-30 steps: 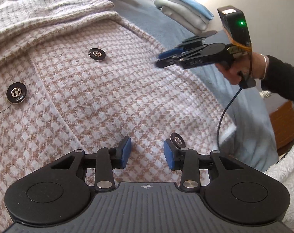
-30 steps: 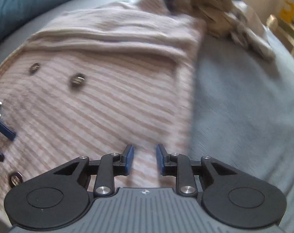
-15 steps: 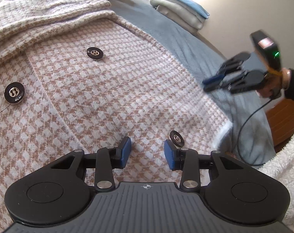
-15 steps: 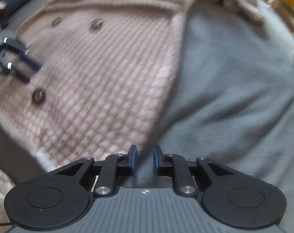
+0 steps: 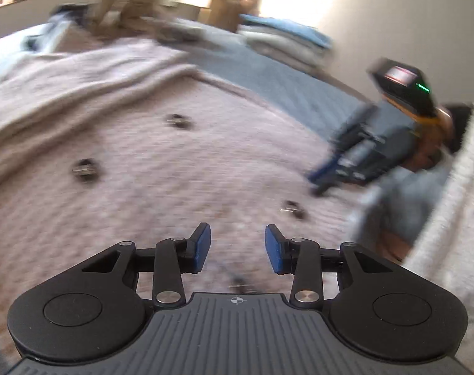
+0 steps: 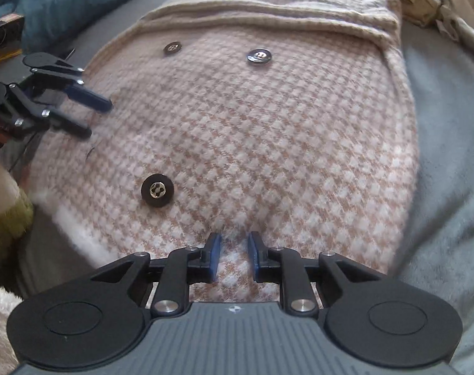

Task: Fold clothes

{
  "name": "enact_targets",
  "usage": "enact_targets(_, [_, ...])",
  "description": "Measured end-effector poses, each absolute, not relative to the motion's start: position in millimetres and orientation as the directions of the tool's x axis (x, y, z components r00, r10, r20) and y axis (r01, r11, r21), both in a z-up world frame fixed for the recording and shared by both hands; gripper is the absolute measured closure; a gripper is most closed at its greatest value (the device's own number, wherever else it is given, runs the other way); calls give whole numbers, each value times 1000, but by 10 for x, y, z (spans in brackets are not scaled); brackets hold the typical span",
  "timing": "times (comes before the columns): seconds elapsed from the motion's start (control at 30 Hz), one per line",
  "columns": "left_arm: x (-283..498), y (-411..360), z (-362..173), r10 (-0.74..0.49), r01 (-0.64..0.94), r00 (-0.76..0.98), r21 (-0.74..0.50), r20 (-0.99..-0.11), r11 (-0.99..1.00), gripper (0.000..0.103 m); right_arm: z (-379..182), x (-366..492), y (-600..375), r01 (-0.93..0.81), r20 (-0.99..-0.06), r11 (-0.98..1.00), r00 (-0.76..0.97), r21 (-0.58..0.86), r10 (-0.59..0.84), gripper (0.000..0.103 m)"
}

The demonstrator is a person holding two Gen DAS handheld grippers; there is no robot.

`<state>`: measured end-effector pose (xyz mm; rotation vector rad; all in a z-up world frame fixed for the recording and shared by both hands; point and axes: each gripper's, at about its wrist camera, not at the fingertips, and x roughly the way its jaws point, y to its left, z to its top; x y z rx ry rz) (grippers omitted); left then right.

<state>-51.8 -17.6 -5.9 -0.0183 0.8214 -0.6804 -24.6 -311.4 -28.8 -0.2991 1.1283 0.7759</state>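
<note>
A pink-and-white houndstooth jacket (image 6: 268,143) was laid flat on a grey-blue bed (image 6: 449,162), filling the middle of the right wrist view. Three dark round buttons were seen on it: one (image 6: 157,190) at eight o'clock, two (image 6: 259,56) near twelve o'clock. The right gripper (image 6: 232,257) was held low over the jacket's near hem at six o'clock, its blue fingers (image 6: 212,257) set narrowly apart after just opening a little, with fabric seen behind the gap but nothing pinched. The left gripper (image 6: 91,118) was seen at nine o'clock over the jacket's left edge. In the blurred left wrist view, the left gripper (image 5: 237,247) was held above the jacket (image 5: 174,168), its fingers (image 5: 202,247) moderately apart and empty. A stack of folded clothes (image 5: 284,39) was seen at one o'clock.
</note>
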Motion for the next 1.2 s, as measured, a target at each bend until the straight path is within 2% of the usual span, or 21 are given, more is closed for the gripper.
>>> enact_targets(0.13, [-299, 82, -175, -368, 341, 654, -178, -660, 923, 66, -313, -236, -3025, -695, -899, 703, 203, 147, 389, 79])
enact_targets(0.2, [-256, 143, -285, -303, 304, 651, -126, -697, 944, 67, -316, -234, -3009, -699, -901, 701, 201, 143, 384, 79])
enact_targets(0.3, [-504, 139, -338, -306, 377, 608, -73, -733, 923, 66, -334, -270, -3004, -699, -903, 701, 198, 142, 380, 78])
enact_targets(0.4, [-808, 230, -255, -344, 431, 531, -102, -774, 896, 66, -336, -261, -2989, -699, -908, 700, 188, 143, 374, 77])
enact_targets(0.5, [-884, 424, -112, -331, 396, 509, -125, -795, 910, 66, -269, -183, -2908, -704, -919, 692, 148, 161, 364, 77])
enact_targets(0.63, [-605, 742, 162, -328, 297, 596, -178, -733, 938, 65, 110, 178, -2739, -737, -869, 660, 222, 148, 443, 77])
enact_targets(0.73, [-136, 889, 254, -336, 228, 659, -247, -673, 942, 65, 323, 631, -2493, -726, -800, 671, 310, 150, 514, 76])
enact_targets(0.8, [208, 913, 273, -313, 195, 706, -251, -635, 948, 65, 381, 931, -2257, -715, -763, 689, 377, 121, 525, 76])
enact_targets(0.97, [981, 837, 154, -232, 152, 781, -184, -580, 971, 65, 271, 1566, -1756, -655, -719, 755, 523, 5, 458, 77])
enact_targets(1.07, [1269, 848, -74, -140, 86, 779, -117, -612, 989, 65, 129, 1881, -1743, -586, -704, 810, 587, -28, 401, 76])
enact_targets(1.13, [1332, 951, -240, -119, 42, 772, -137, -624, 990, 64, -27, 2085, -1819, -545, -704, 837, 612, -45, 360, 77])
enact_targets(1.2, [1294, 1016, -292, -139, 44, 792, -172, -595, 984, 63, -237, 2245, -1986, -513, -712, 858, 610, -20, 348, 76])
